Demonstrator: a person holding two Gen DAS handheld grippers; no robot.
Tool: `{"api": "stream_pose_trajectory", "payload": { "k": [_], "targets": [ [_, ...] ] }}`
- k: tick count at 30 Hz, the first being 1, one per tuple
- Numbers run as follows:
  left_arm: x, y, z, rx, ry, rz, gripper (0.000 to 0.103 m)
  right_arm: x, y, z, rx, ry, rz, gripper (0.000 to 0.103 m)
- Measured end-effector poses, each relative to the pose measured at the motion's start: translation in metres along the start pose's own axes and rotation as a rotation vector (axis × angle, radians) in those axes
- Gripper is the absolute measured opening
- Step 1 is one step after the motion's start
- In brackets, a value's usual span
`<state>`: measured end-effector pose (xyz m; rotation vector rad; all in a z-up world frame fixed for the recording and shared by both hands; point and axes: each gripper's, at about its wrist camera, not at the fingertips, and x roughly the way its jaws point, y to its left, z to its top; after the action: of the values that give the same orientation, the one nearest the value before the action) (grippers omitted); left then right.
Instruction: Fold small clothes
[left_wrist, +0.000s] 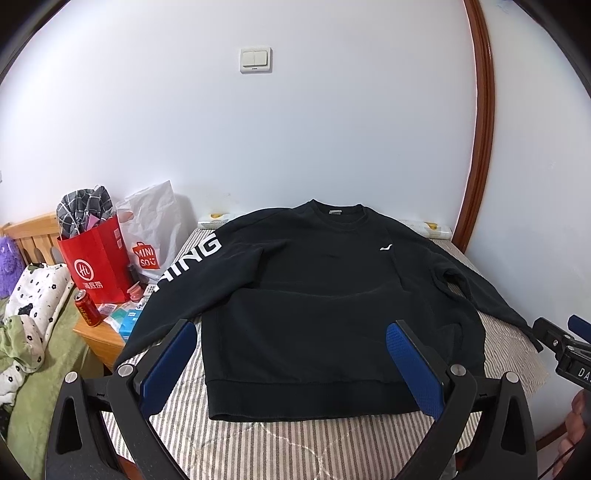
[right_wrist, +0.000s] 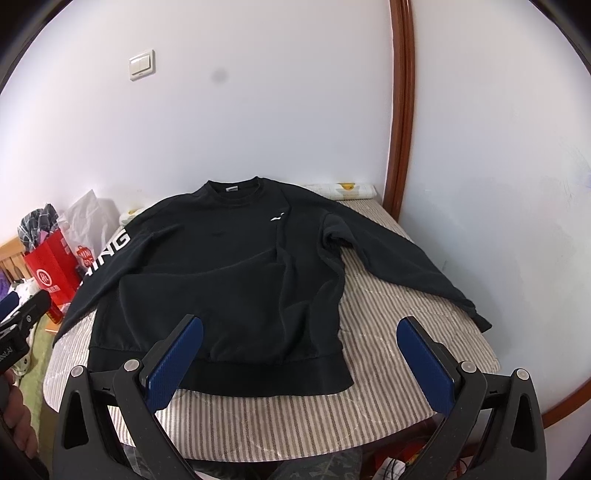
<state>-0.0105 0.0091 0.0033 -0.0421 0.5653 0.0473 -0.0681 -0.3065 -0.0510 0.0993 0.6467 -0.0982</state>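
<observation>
A black sweatshirt (left_wrist: 314, 295) lies flat and face up on a striped pad (left_wrist: 295, 443), collar toward the wall, both sleeves spread out; the left sleeve has white letters. It also shows in the right wrist view (right_wrist: 221, 277). My left gripper (left_wrist: 291, 332) is open and empty, above the hem, near the pad's front edge. My right gripper (right_wrist: 299, 328) is open and empty, above the hem's right corner. The right gripper's body shows at the right edge of the left wrist view (left_wrist: 565, 343).
A red paper bag (left_wrist: 96, 262), a white plastic bag (left_wrist: 151, 229) and a red can (left_wrist: 86, 308) sit on a wooden nightstand (left_wrist: 99, 339) to the left. A bed with green bedding (left_wrist: 44, 369) lies left. The white wall and brown door frame (left_wrist: 480, 147) stand behind.
</observation>
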Motion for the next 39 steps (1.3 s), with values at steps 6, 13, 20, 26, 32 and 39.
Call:
{"api": "stream_pose_trajectory", "payload": {
  "k": [6,13,20,26,32,39],
  "targets": [
    [-0.001,0.000,0.000,0.000,-0.004,-0.002,0.103,-0.001,-0.001,-0.002,0.000,-0.003,-0.007,0.103],
    [-0.001,0.002,0.001,-0.010,-0.006,-0.006,0.103,-0.004,0.000,-0.001,0.000,-0.010,-0.010,0.103],
    [-0.001,0.005,0.003,-0.021,-0.004,-0.015,0.103,-0.004,0.002,0.000,-0.007,-0.010,-0.011,0.103],
    [0.011,0.011,0.005,-0.051,0.020,-0.025,0.103,0.002,0.007,0.005,-0.016,-0.001,-0.005,0.103],
    [0.044,0.030,0.000,-0.109,0.090,-0.045,0.103,0.027,0.017,0.010,-0.025,0.032,-0.018,0.103],
    [0.103,0.070,-0.024,-0.233,0.203,-0.029,0.101,0.078,0.024,0.007,-0.047,0.065,-0.019,0.103]
  ]
}}
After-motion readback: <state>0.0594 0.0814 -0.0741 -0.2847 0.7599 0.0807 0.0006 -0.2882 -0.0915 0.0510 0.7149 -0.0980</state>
